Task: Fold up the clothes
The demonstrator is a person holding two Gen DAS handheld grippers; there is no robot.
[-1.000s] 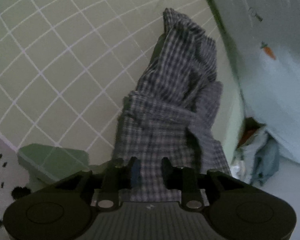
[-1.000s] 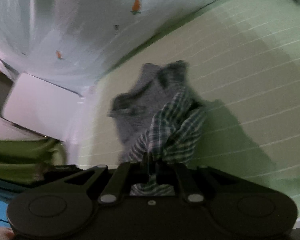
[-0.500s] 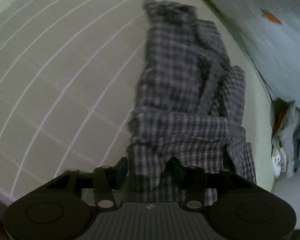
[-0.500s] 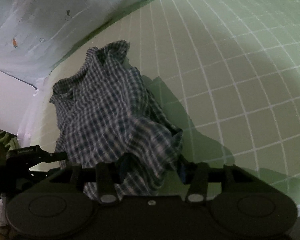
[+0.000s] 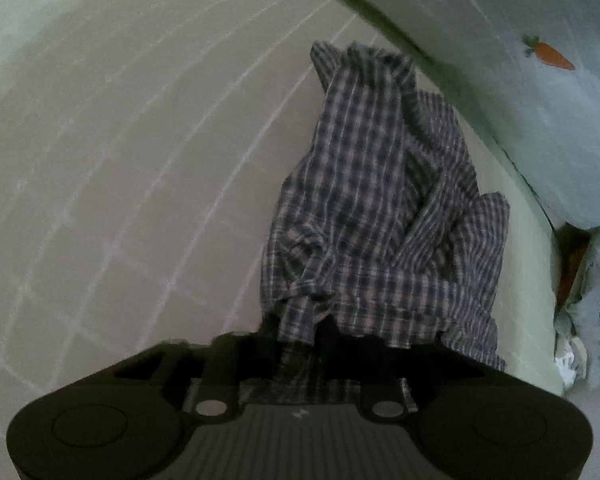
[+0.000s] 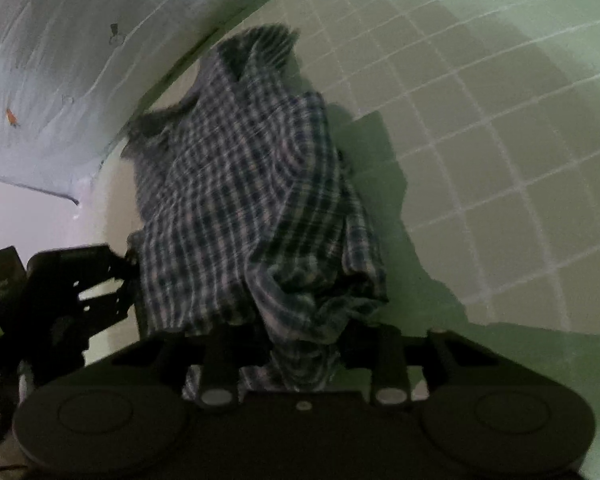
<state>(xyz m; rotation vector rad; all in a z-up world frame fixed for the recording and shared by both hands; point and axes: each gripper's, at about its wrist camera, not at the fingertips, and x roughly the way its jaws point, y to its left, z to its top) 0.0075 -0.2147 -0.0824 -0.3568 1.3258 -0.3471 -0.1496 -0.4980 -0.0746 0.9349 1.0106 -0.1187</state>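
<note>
A blue-and-white checked garment (image 5: 372, 220) hangs crumpled over a green sheet with a white grid (image 5: 120, 160). Its near edge funnels down between the fingers of my left gripper (image 5: 300, 340), which is shut on that bunch; cloth covers the fingertips. In the right wrist view the same garment (image 6: 252, 200) drapes forward, and a gathered fold is pinched in my right gripper (image 6: 300, 344), also shut on it. The left gripper (image 6: 60, 292) shows at the left of that view, holding the garment's other side. The far end of the garment lies against a pale blue cloth.
A pale blue cloth with small carrot prints (image 5: 548, 52) borders the green sheet (image 6: 480, 120) behind the garment. A heap of other clothes (image 5: 588, 308) lies at the right edge of the left wrist view. A white surface (image 6: 20, 216) sits at the left.
The right gripper's fingers stood wide apart half a second ago and have now closed on a fold. The garment has spread wider between the two grippers.
</note>
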